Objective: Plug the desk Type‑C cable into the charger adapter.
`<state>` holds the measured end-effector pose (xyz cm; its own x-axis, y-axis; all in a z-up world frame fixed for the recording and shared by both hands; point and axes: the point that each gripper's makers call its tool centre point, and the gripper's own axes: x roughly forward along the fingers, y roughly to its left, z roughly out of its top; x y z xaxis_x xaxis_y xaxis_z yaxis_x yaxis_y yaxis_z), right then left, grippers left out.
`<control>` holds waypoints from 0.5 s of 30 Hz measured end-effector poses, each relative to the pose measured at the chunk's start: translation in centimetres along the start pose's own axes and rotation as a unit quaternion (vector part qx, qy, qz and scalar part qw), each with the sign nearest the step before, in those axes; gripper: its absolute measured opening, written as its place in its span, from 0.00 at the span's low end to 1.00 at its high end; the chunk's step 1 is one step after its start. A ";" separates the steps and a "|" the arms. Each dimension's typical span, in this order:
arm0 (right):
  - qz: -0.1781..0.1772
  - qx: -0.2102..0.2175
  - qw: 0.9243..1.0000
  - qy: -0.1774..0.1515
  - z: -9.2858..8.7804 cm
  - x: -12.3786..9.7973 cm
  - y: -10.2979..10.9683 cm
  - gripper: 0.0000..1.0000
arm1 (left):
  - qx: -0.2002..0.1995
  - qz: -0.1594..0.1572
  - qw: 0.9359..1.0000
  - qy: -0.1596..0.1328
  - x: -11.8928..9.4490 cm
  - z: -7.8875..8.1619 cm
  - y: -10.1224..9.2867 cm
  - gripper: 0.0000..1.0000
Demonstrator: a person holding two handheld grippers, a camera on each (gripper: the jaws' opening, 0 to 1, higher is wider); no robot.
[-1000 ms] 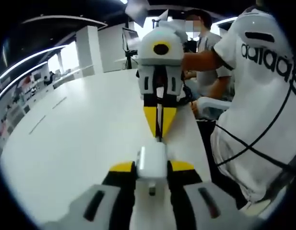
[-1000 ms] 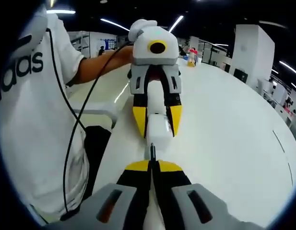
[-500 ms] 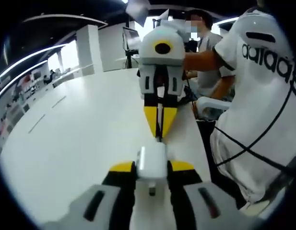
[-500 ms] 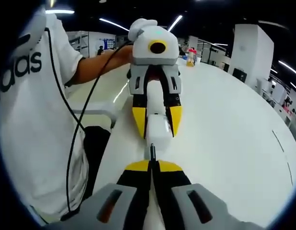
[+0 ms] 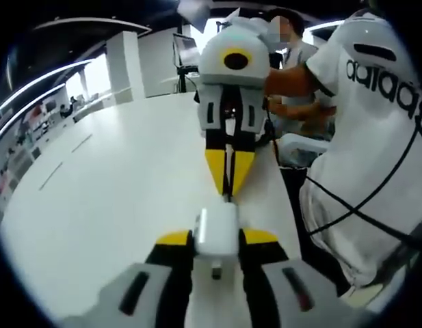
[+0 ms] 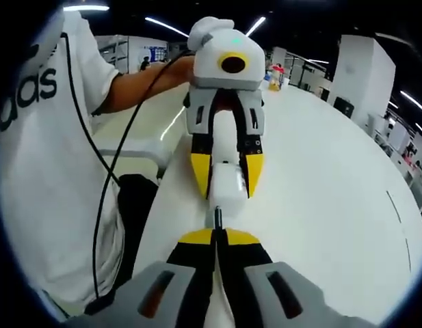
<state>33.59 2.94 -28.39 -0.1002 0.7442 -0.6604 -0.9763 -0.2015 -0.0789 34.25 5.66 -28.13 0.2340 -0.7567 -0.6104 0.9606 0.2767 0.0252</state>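
Left gripper view: left gripper fingers pinching white charger adapter above white bench; right gripper opposite, fingers pressed together on dark cable, plug tip meeting adapter. Right gripper view: cable plug just touching adapter.
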 end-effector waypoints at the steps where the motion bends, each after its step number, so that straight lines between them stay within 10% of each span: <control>1: 0.000 0.002 1.000 -0.003 0.0 0.0 0.0 0.02 | 0.000 0.000 1.000 -0.002 0.0 0.0 0.0 0.25; 15: 0.005 0.030 0.995 -0.094 -0.2 -0.6 -0.2 0.07 | 0.023 0.002 1.000 -0.013 -0.8 0.0 0.1 0.27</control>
<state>33.87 2.43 -28.12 -0.1389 0.8490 -0.5098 -0.9843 -0.1751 -0.0235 34.14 6.30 -27.62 0.2417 -0.7702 -0.5902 0.9652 0.2533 0.0647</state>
